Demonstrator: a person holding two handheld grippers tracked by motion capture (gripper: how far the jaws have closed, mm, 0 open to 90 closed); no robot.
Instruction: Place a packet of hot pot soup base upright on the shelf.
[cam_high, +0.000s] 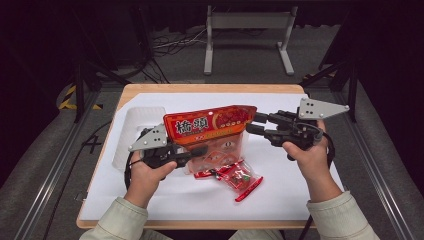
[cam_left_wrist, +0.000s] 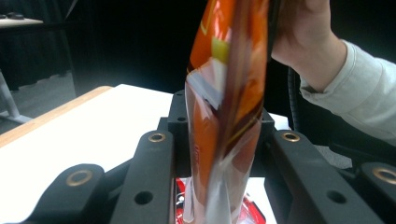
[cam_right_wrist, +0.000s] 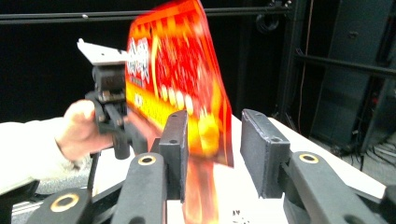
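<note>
Left tool (cam_high: 197, 150) pinches the upright orange bag (cam_high: 210, 125) while right tool (cam_high: 252, 122), held level, stands spread around its corner.

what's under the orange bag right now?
Small red packets lie on the white sheet, just below the orange bag that the left gripper holds up. The bag's lower clear part covers whatever lies directly beneath it.

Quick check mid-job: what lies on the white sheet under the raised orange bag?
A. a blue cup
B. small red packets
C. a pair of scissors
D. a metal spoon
B: small red packets lie loose on the white sheet just below the orange bag that the left tongs hold up.
</note>
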